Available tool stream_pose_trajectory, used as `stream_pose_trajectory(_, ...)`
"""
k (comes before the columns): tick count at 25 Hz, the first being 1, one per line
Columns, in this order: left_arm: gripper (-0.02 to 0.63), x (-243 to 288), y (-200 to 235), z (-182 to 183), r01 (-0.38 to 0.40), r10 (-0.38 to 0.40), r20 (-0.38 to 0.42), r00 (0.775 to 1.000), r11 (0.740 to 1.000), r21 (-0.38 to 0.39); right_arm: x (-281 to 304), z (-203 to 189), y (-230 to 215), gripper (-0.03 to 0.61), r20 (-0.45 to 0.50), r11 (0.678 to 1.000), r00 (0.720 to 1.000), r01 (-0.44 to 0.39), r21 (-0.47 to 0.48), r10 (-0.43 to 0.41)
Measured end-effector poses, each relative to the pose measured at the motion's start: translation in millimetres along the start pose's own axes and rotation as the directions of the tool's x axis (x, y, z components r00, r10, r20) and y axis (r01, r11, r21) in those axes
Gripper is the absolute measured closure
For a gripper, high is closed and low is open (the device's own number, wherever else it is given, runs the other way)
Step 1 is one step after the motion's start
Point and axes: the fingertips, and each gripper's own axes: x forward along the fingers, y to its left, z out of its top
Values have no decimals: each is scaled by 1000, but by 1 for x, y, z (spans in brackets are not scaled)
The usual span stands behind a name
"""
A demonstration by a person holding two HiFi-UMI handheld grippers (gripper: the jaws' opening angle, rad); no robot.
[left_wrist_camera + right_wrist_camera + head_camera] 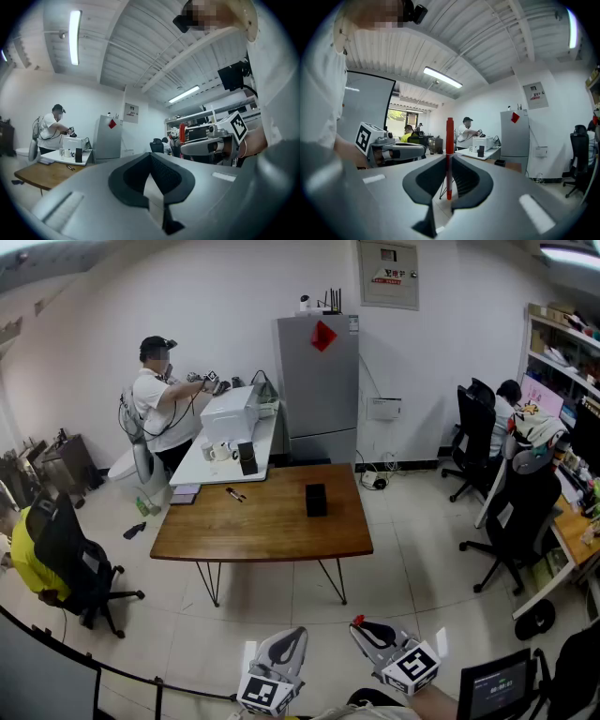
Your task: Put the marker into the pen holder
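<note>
My right gripper (449,158) is shut on a red marker (449,140), which stands upright between the jaws. In the head view the right gripper (367,629) is at the bottom edge, with the marker's red end (357,621) poking out. My left gripper (287,645) hangs beside it, shut with nothing in it (151,157). The black pen holder (316,500) stands on the wooden table (272,531), far ahead of both grippers. It also shows small in the right gripper view (500,162). A dark pen (234,494) lies on the table's far left part.
A white table with a printer (229,413) adjoins the wooden one at the back, and a person (159,399) stands there. A grey fridge (319,385) is behind. Office chairs (511,512) and desks line the right. A seated person in yellow (28,559) is left.
</note>
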Motion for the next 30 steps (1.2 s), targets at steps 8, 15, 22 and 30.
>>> stream_pose_trajectory(8,597,36,22,-13,3,-3,-28,1000,1000,-9,28,-7,-37,540,25,1000,1000,17,23,-17)
stream_pose_trajectory(15,597,114,54,-6,-31,31,-28,999,999,18,70,-6,-110,540,50,999,999,-10,32,8)
stream_pose_trajectory(22,597,201,83,13,-70,69,22,997,997,25,104,11,-196,540,77,999,996,-46,4,45)
stream_pose_trajectory(30,597,241,103,-5,-108,108,0,994,994,21,126,1,-248,540,73,998,996,-57,27,55)
